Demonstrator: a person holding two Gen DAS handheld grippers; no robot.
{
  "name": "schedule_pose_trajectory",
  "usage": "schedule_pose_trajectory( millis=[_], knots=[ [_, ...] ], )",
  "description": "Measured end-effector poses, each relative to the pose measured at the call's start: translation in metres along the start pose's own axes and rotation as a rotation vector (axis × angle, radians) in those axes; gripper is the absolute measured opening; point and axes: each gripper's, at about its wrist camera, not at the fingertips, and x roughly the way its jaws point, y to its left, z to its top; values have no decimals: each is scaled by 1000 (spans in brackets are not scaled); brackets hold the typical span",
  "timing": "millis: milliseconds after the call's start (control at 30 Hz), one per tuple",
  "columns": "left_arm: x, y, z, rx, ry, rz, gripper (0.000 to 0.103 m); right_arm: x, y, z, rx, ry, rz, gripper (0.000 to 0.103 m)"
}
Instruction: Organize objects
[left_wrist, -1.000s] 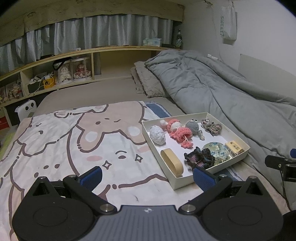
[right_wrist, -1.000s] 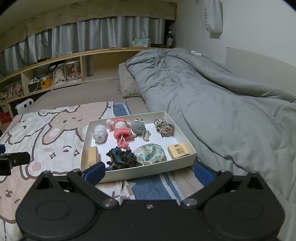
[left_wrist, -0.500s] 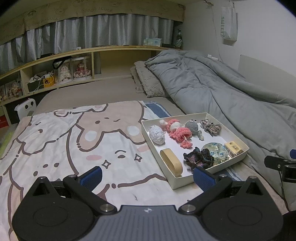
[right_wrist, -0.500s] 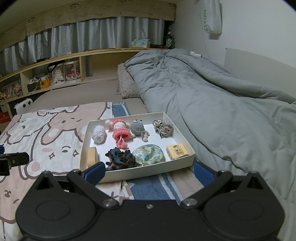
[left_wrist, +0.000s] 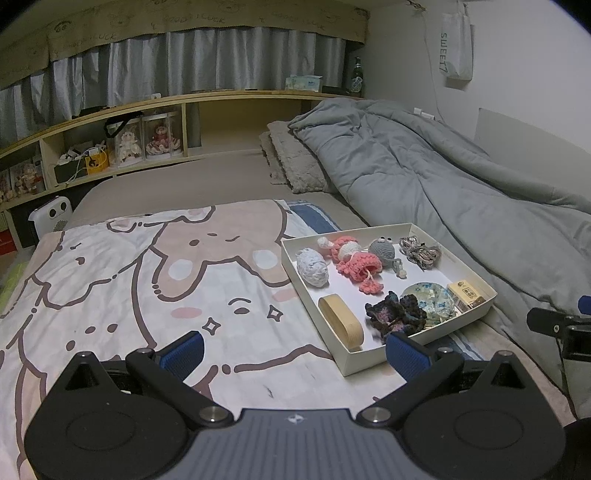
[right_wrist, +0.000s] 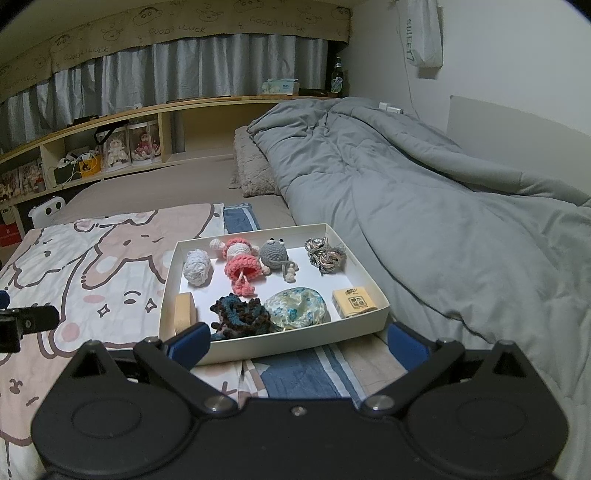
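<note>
The white tray (right_wrist: 273, 341) sits on the bed, straddling the cartoon blanket's (left_wrist: 129, 280) right edge. Both the left gripper (left_wrist: 293, 347) and right gripper (right_wrist: 299, 341) hover wide open, empty. Only the left view shows the wooden oval box (left_wrist: 341, 325) whole; the right view cuts it behind the tray wall. The yellow box's (right_wrist: 354, 302) print is unreadable.

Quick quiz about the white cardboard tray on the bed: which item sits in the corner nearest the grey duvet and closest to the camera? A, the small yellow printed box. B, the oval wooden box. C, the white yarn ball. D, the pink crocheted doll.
A: the small yellow printed box sits in the near right corner of the white cardboard tray, beside the grey duvet.
</note>
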Motion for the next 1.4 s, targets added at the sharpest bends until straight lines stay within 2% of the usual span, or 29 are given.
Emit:
schedule_pose_trajectory(
  millis=[1400],
  knots=[
    [2,-4,-3,-5,7,-2,103,-1,0,0,0,-1,-1,103]
  ],
)
